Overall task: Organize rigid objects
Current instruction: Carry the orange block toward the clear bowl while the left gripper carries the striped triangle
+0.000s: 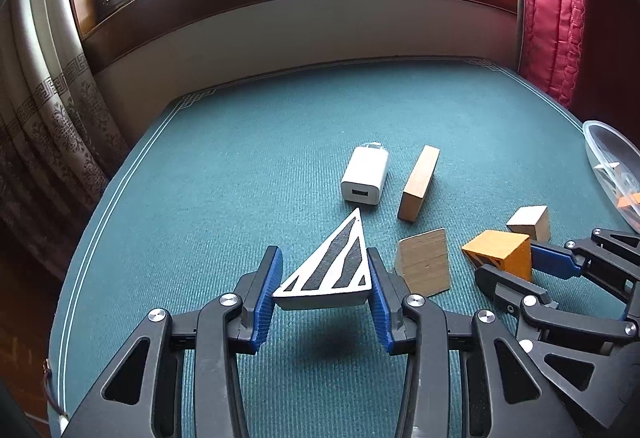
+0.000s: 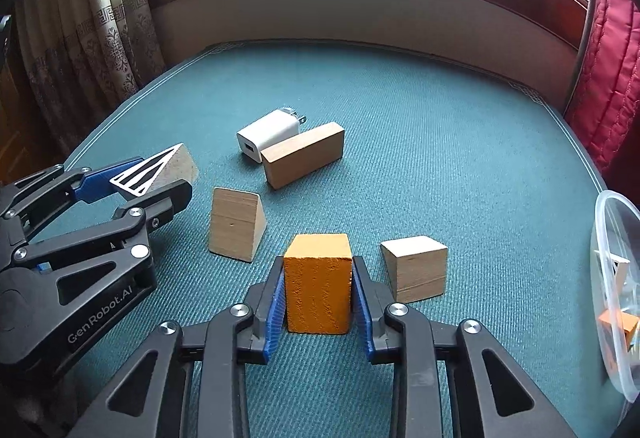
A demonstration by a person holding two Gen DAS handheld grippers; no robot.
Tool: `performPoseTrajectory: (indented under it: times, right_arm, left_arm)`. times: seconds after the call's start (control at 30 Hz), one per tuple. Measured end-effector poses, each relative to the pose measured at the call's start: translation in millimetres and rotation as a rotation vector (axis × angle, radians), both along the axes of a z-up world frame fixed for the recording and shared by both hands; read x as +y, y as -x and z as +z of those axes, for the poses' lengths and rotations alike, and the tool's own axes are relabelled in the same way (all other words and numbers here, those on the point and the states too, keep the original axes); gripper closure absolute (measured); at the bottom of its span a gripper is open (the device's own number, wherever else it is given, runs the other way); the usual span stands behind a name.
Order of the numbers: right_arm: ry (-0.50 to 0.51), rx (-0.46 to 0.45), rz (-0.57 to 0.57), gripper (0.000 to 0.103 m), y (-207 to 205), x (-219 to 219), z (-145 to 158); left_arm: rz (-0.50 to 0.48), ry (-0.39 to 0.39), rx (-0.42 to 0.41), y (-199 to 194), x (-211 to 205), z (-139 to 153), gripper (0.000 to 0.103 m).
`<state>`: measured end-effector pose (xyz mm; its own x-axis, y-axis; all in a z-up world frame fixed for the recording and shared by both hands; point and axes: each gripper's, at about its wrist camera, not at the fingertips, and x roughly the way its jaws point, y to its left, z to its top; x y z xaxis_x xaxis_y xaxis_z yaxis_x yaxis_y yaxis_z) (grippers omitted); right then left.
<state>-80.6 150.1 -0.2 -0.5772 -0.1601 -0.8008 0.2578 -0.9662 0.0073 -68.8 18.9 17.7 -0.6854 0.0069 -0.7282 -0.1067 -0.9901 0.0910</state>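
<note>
My left gripper (image 1: 326, 292) is shut on a triangular block with a black-and-white striped face (image 1: 334, 266), held above the green table; its shadow lies below. It also shows in the right wrist view (image 2: 154, 170). My right gripper (image 2: 318, 298) is shut on an orange block (image 2: 318, 284), seen in the left wrist view (image 1: 500, 254) too. On the table lie a white USB charger (image 2: 268, 134), a long wooden block (image 2: 304, 154), a wooden wedge (image 2: 236, 224) and a wooden cube (image 2: 416, 268).
A clear plastic container (image 2: 614, 278) with several pieces inside sits at the table's right edge. A wall and window sill run behind the table (image 2: 440, 126). Curtains hang at the left, a red quilted cloth (image 2: 612, 86) at the right.
</note>
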Motion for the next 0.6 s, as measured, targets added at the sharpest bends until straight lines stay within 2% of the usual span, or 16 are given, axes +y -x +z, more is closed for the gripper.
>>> performPoseTrajectory:
  times: [0.6]
  right_arm:
    - [-0.018,0.017,-0.006,0.071,-6.9,1.3,0.5]
  left_arm:
    - [0.017,0.002,0.002,0.5,0.3,-1.2,0.061]
